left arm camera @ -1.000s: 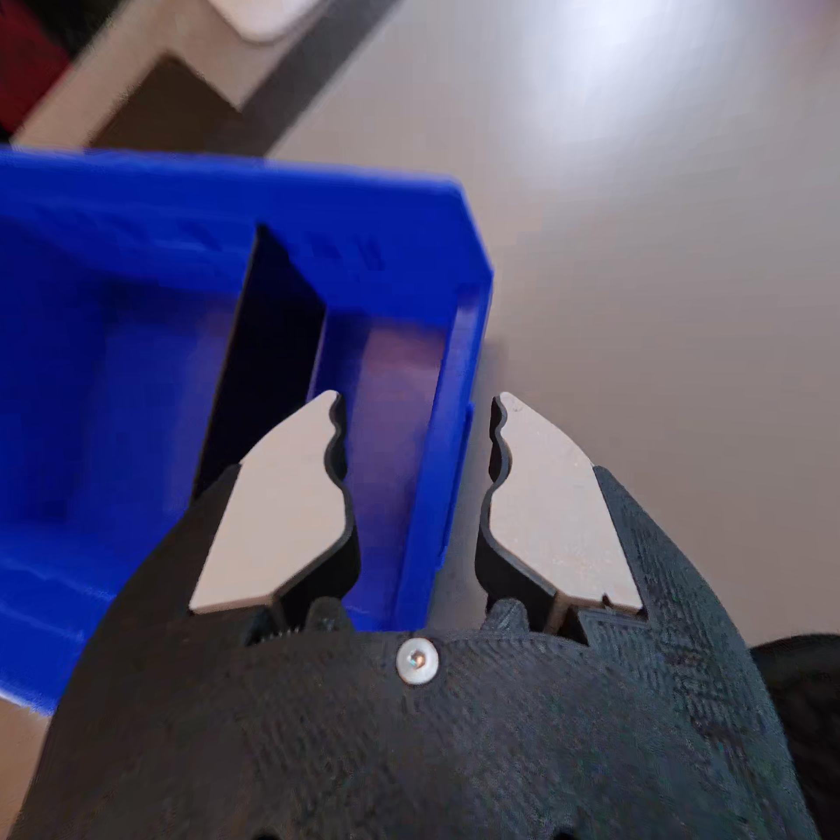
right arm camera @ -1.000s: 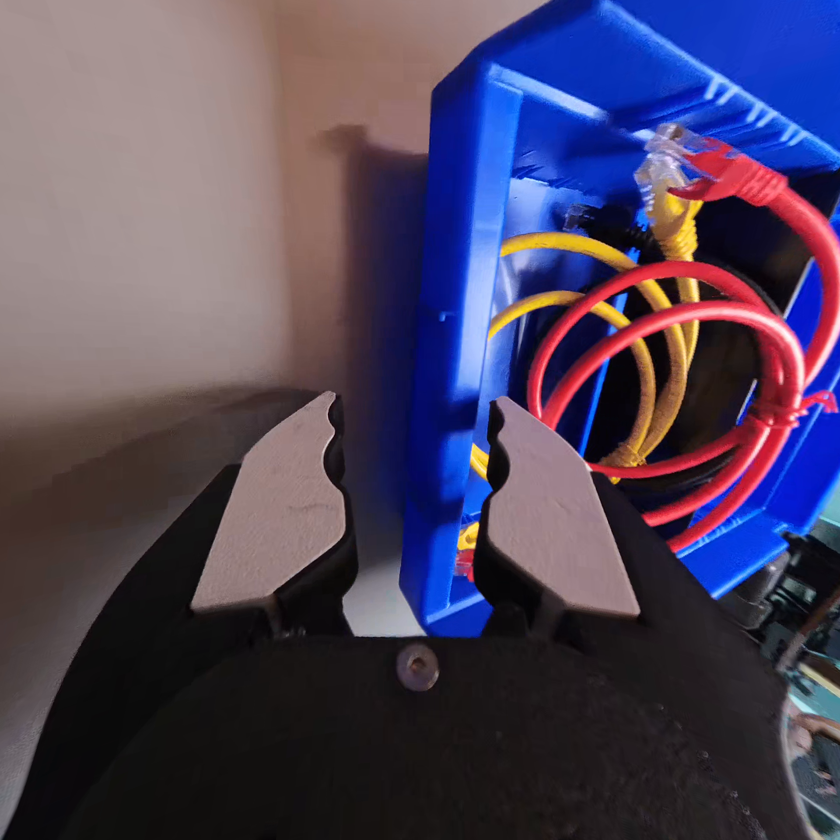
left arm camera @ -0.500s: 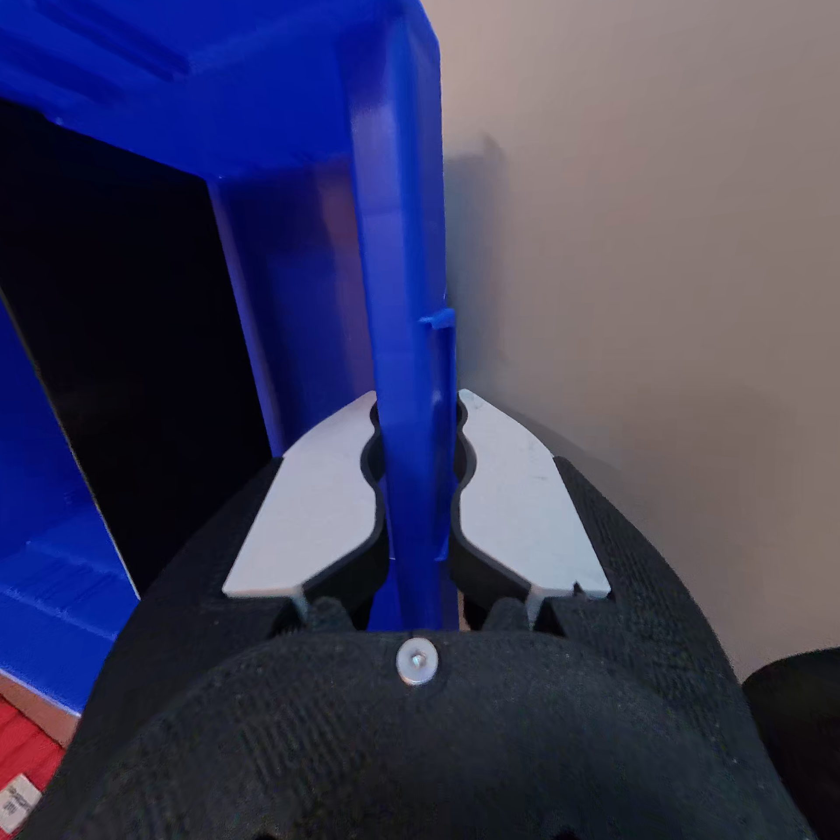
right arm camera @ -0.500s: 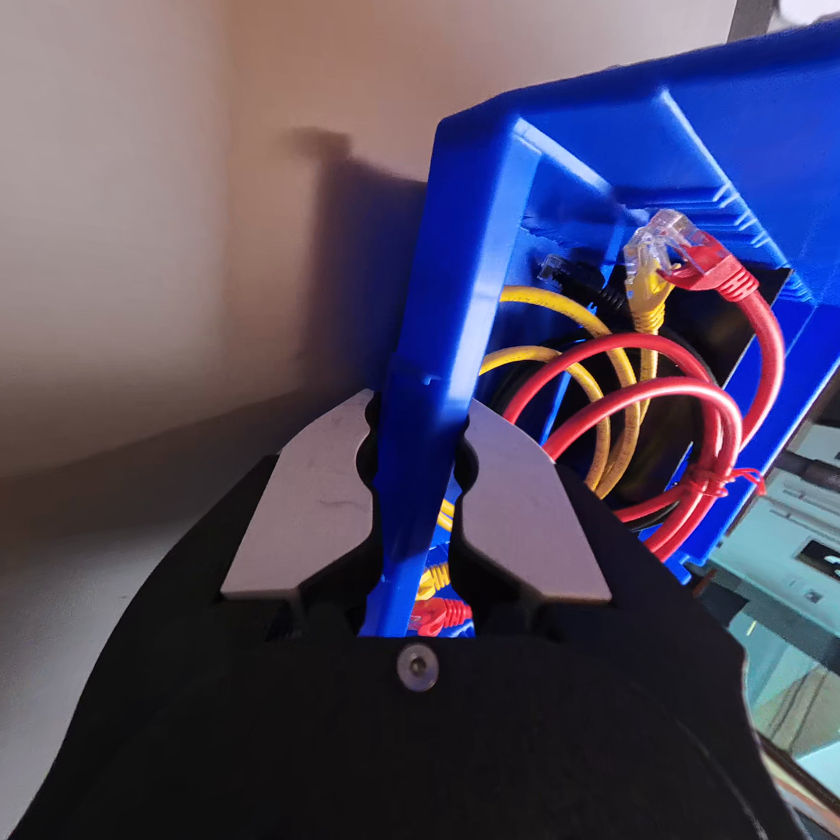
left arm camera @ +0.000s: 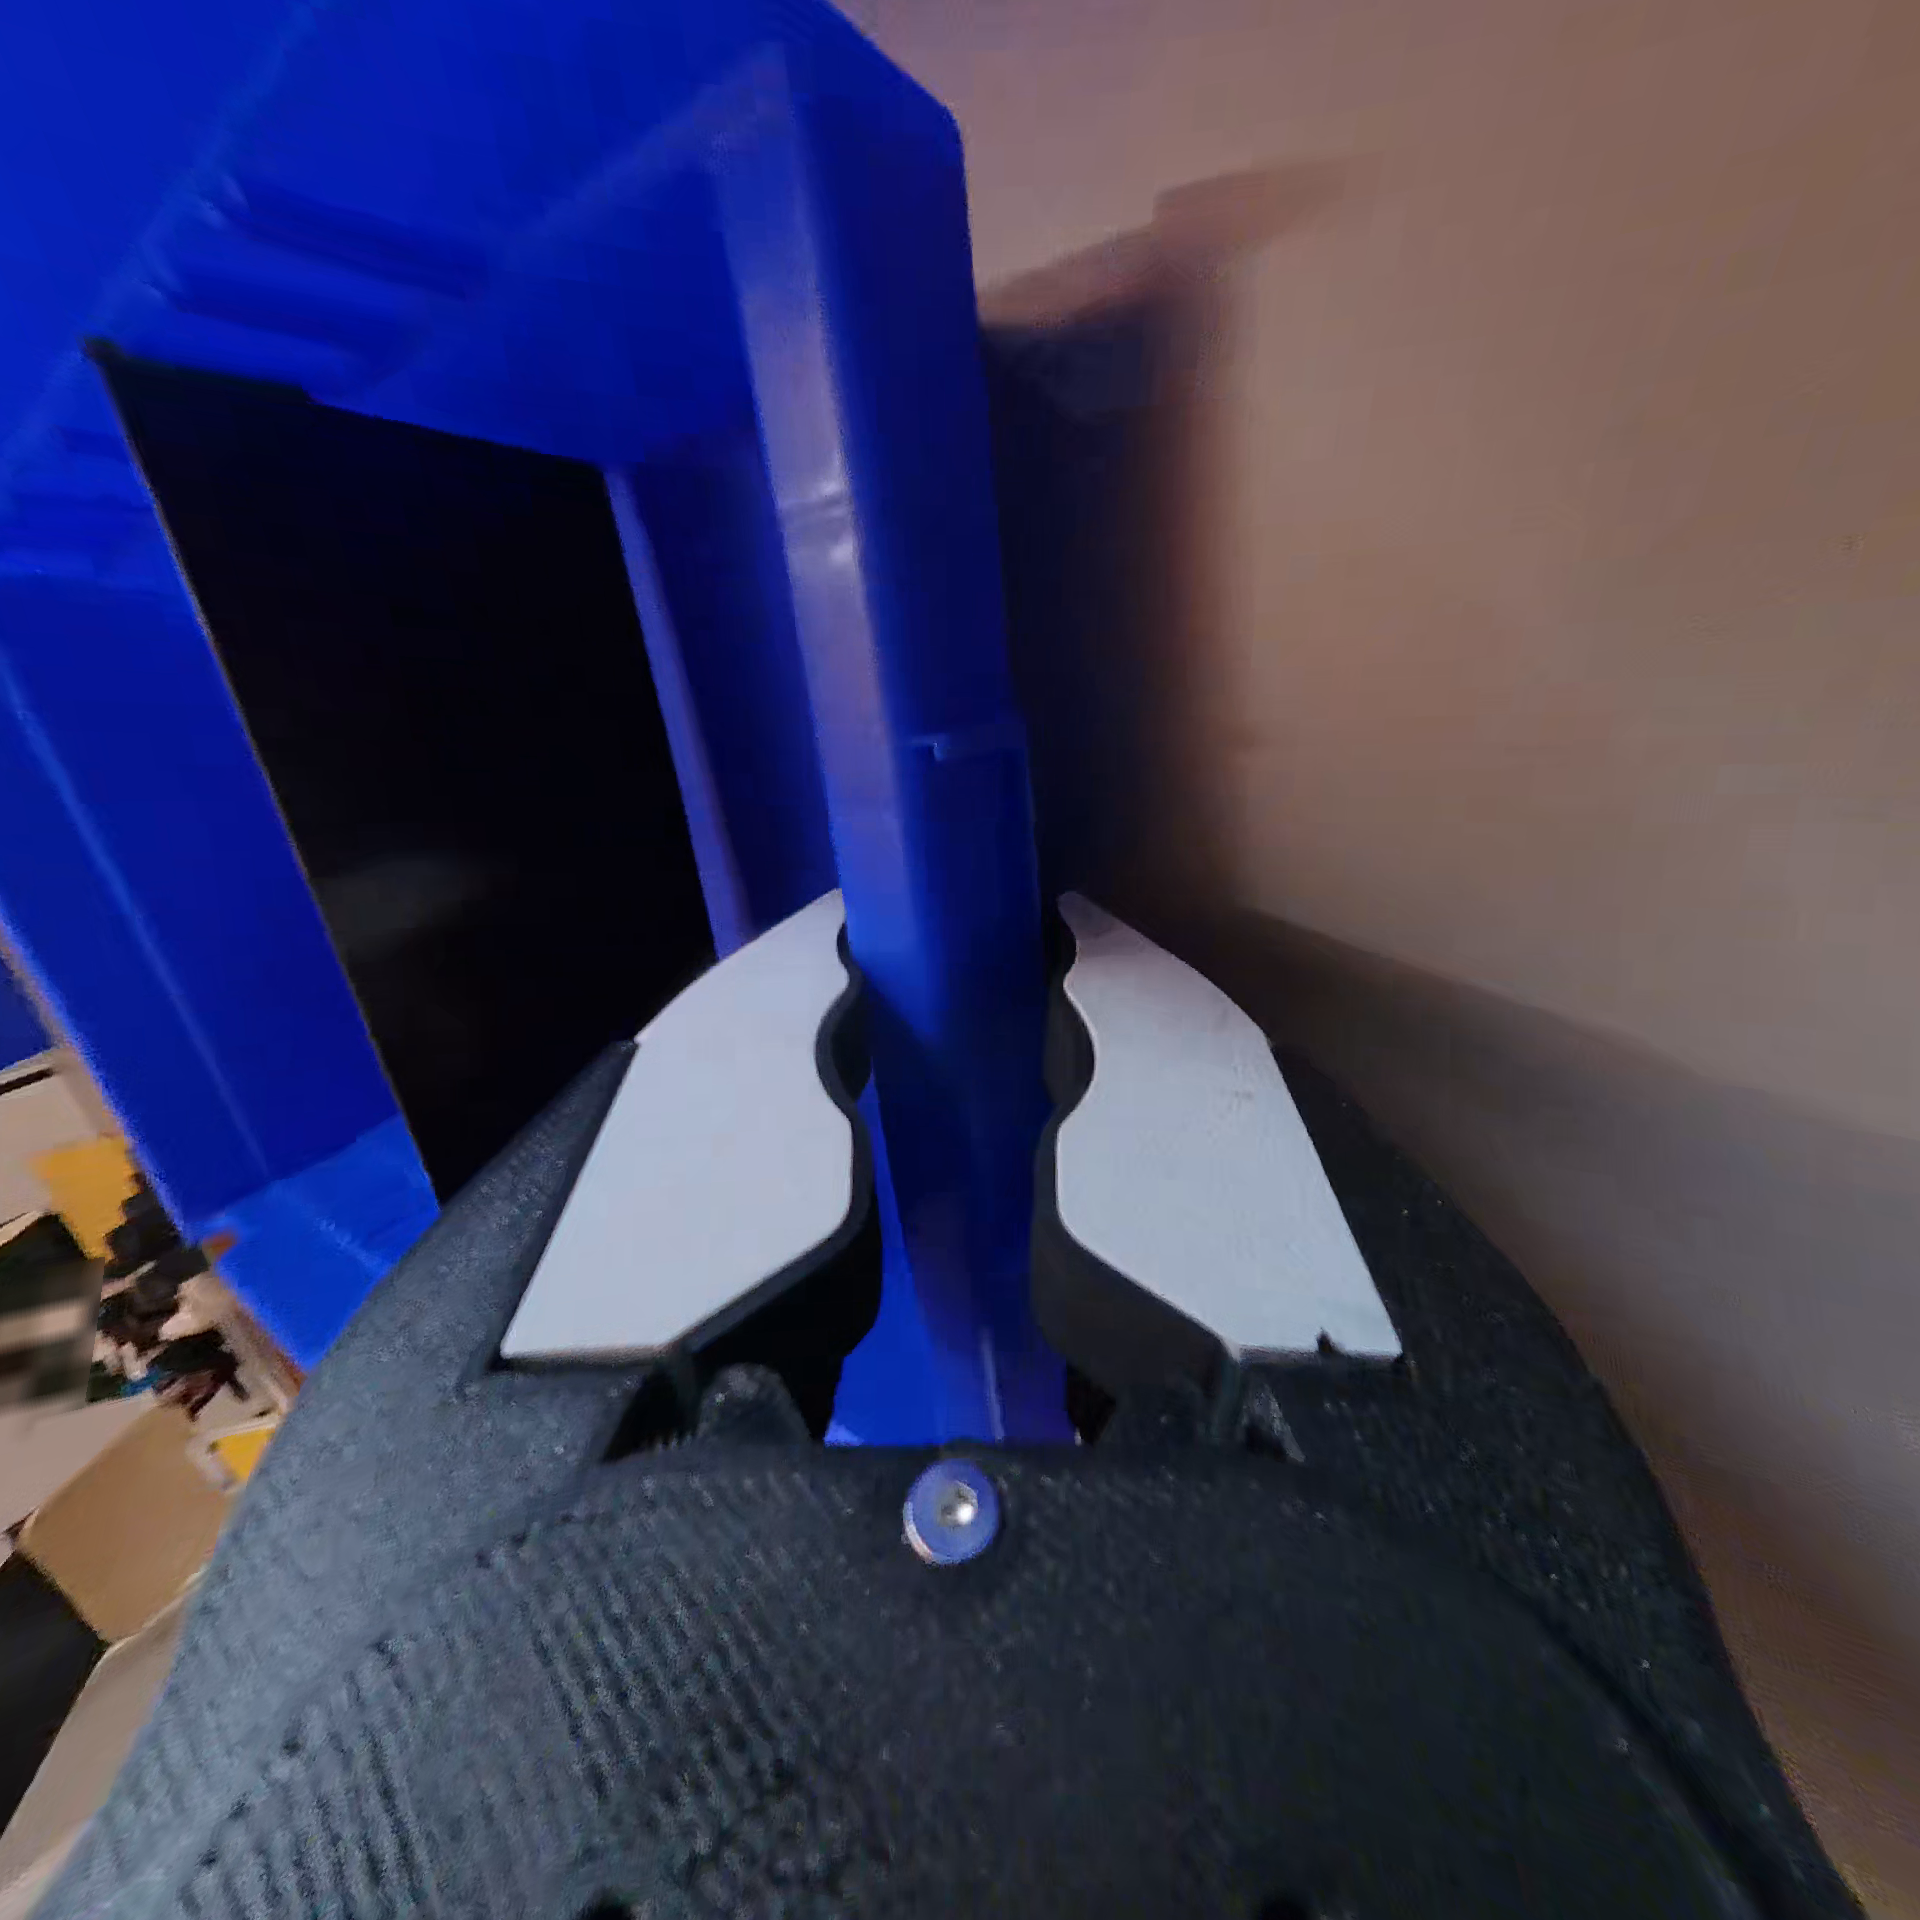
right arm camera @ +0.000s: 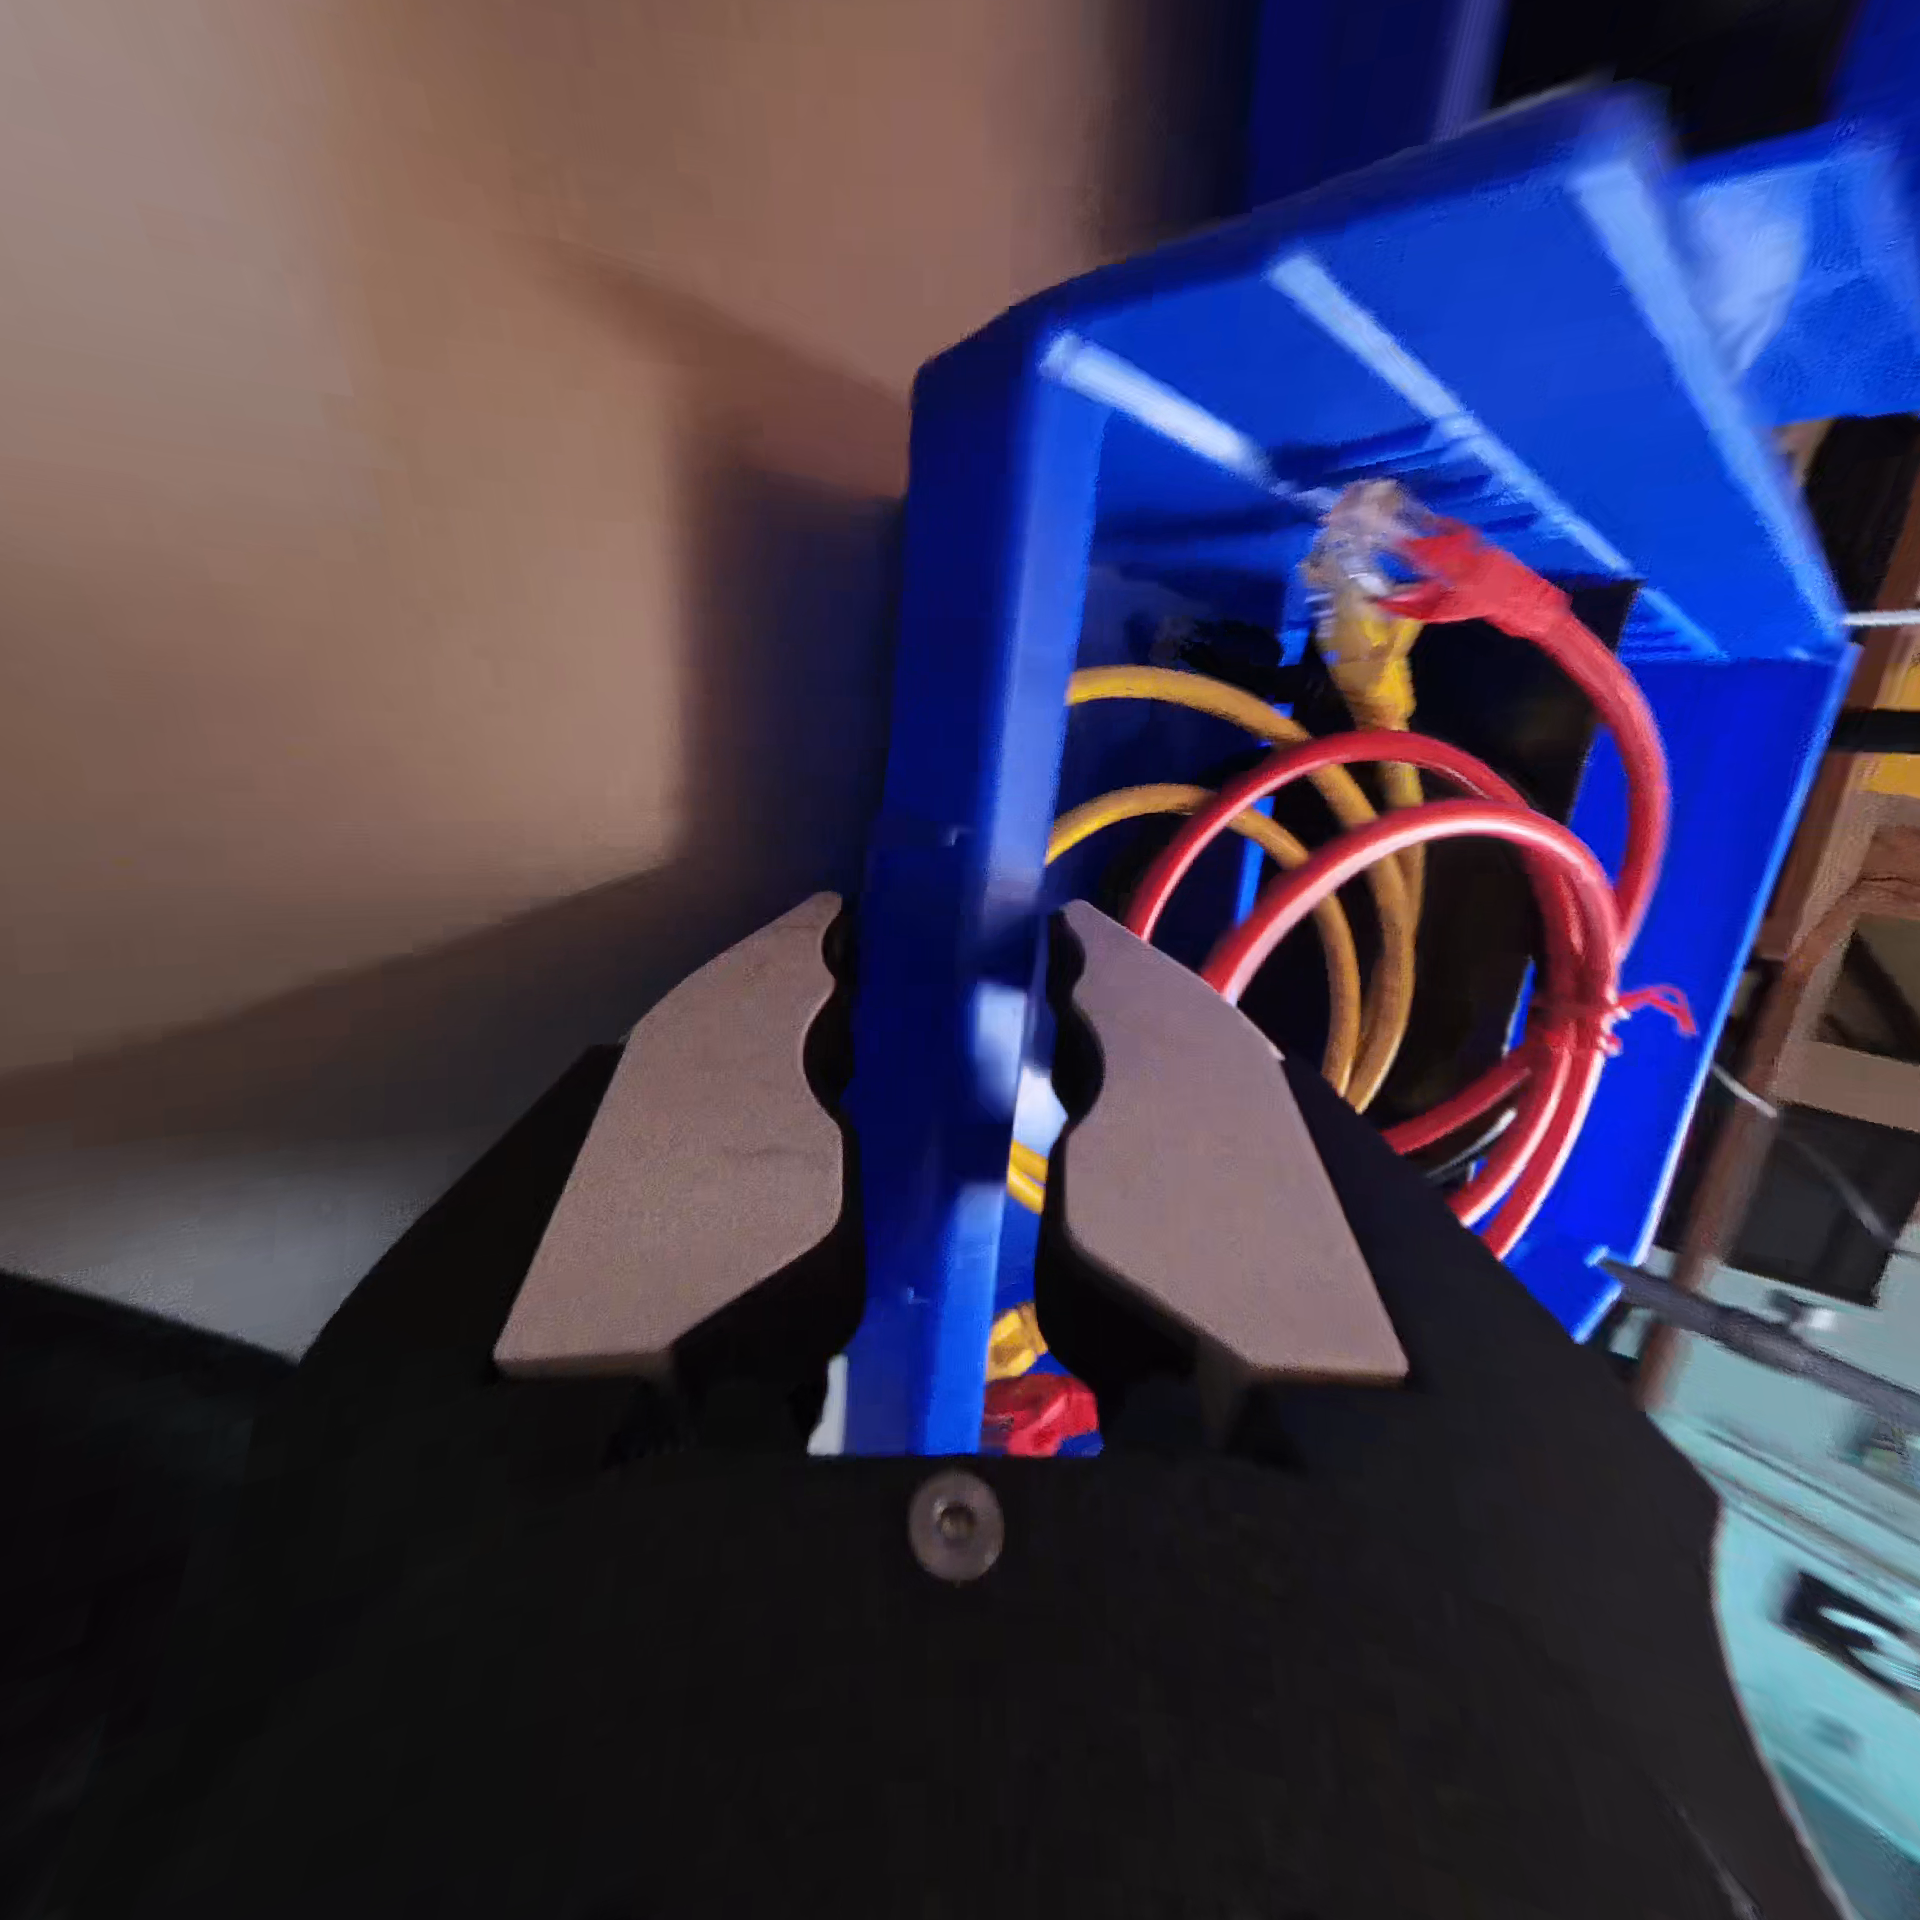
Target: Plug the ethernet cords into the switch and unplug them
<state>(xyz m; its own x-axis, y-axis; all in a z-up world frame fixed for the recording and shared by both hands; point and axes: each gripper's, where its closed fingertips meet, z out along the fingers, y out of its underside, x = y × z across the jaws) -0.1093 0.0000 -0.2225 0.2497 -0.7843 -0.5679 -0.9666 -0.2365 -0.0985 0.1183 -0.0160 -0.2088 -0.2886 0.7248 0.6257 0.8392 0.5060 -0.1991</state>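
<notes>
A blue plastic bin (left arm camera: 862, 540) is held up between both grippers. My left gripper (left arm camera: 948, 935) is shut on one side wall of the bin. My right gripper (right arm camera: 948, 925) is shut on the opposite side wall (right arm camera: 977, 727). In the right wrist view the bin holds a coiled red ethernet cord (right arm camera: 1455, 831) and a coiled yellow ethernet cord (right arm camera: 1195, 707), their plugs (right arm camera: 1361, 540) pointing up near the bin's rim. In the left wrist view a black divider (left arm camera: 416, 748) fills the bin's inside. No switch shows in either view.
The beige tabletop (left arm camera: 1507, 520) lies beyond the bin in both views. Cluttered room background with wooden shelving (right arm camera: 1860, 883) and a pale green surface (right arm camera: 1818, 1558) shows at the right of the right wrist view. Boxes (left arm camera: 104, 1455) show at lower left of the left wrist view.
Both grippers closed on the bin's side walls, then lifted and tilted the bin off the table. The background behind the bin has shifted and both views are motion-blurred.
</notes>
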